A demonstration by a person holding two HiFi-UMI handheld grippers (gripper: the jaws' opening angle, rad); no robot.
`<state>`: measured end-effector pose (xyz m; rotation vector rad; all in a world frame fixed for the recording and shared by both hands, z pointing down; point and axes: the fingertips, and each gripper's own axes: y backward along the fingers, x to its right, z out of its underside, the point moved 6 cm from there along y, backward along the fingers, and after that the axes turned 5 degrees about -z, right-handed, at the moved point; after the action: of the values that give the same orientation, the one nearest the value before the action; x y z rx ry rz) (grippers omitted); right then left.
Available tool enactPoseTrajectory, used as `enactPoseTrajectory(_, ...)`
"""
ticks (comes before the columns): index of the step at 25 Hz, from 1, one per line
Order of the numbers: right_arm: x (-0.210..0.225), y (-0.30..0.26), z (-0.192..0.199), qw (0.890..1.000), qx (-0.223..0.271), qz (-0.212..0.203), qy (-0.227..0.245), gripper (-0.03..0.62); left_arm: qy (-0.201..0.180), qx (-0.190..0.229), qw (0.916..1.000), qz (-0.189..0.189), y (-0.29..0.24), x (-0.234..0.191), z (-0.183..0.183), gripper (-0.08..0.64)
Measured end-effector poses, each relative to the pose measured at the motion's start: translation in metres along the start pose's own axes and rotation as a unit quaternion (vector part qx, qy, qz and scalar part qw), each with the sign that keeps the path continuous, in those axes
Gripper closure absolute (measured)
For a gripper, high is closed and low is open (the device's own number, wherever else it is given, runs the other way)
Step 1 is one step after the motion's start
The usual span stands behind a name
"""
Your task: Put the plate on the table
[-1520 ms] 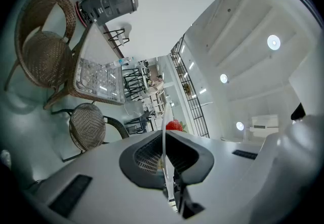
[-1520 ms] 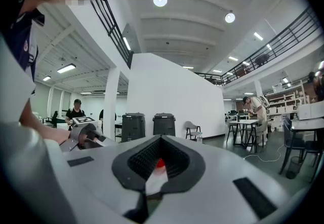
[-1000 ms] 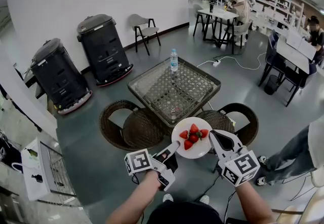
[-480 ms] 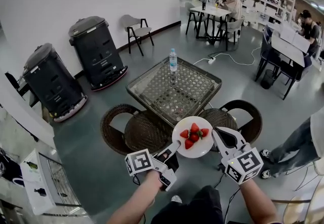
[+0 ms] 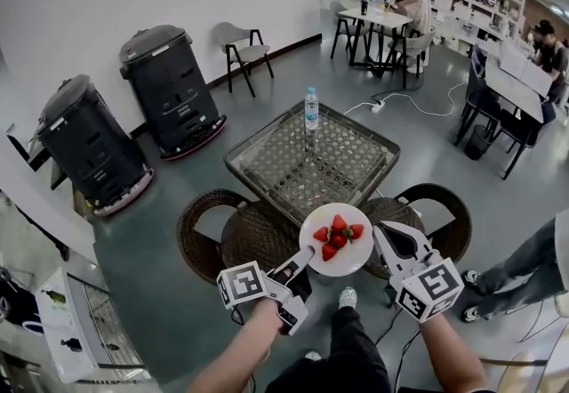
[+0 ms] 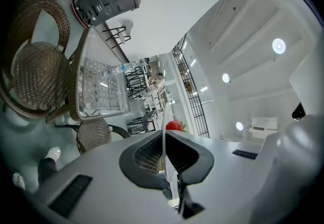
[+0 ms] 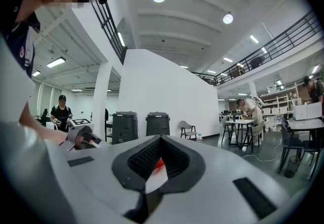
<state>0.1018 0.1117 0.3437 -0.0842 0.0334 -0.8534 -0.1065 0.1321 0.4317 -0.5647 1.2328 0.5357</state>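
Plate [image 5: 352, 260] of strawberries [image 5: 338, 236] being pinched at the left rim by left gripper [image 5: 305, 256]; at the right rim by right gripper [image 5: 380, 236], near the table [image 5: 267, 194]

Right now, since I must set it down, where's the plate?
Lower centre of the head view: the plate is held by the left gripper and right gripper, beside the glass table's near edge.

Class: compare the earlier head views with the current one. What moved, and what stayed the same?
The person has stepped toward the glass-topped wicker table; a shoe now shows ahead. The white round plate of strawberries seems slightly nearer the table. Unchanged: the left gripper and right gripper both stay shut on the plate's rim, holding it in the air.
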Motion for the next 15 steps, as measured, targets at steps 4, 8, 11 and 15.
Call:
enactPoseTrajectory(4,0.024,-0.034,0.007,1.0,-0.003,-0.015,-0.008,0.589,0.0,0.007,1.0,-0.006,-0.019,-0.009,-0.026,0.543)
enactPoseTrajectory(8,0.058,-0.071,0.008,0.999,-0.003,-0.035,-0.01,0.589,-0.01,0.013,0.9997,-0.02,-0.047,-0.015,-0.053,0.543)
enactPoseTrajectory(11,0.09,-0.098,0.006,0.999,-0.003,-0.048,-0.004,0.589,-0.016,0.022,0.9992,-0.028,-0.075,-0.02,-0.074,0.543)
enactPoseTrajectory(15,0.134,-0.134,0.004,0.998,-0.004,-0.064,-0.006,0.589,-0.021,0.031,0.9986,-0.039,-0.115,-0.026,-0.102,0.543)
